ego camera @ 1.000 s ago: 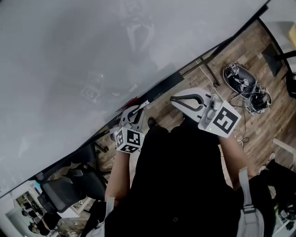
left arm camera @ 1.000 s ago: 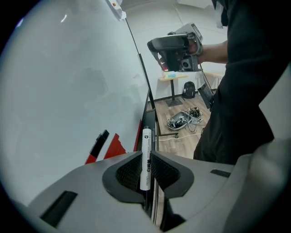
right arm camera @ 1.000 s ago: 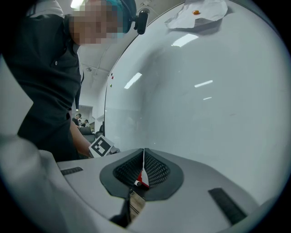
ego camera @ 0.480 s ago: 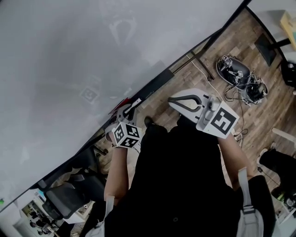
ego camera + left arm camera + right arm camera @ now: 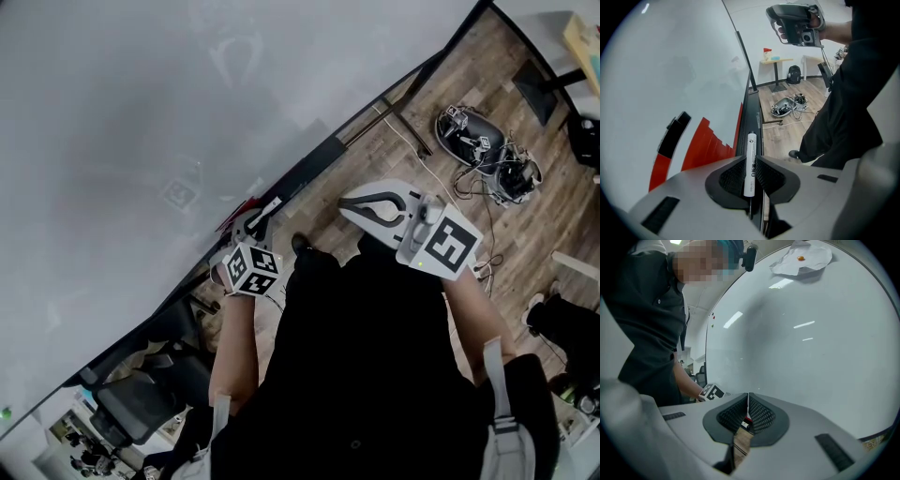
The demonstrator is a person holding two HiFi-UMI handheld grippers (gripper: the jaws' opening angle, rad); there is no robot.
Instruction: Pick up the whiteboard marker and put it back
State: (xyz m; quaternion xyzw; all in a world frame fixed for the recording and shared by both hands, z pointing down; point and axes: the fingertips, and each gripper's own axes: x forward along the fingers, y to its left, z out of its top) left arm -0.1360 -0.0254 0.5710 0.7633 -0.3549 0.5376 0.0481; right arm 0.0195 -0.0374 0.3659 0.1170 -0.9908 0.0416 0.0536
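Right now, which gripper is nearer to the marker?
Left. The left gripper is closed on the marker, holding it by the lower edge of the whiteboard. The right gripper is shut and empty, held away from the board, well clear of the marker.

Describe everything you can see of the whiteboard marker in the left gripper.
The white cylindrical whiteboard marker has a smooth, plastic-looking barrel with black print running along it and a rounded far end. The left gripper is shut on its lower half, the dark ribbed fingers pressing either side. It points away, lined up over the black ledge under the whiteboard; whether it touches the ledge I cannot tell.
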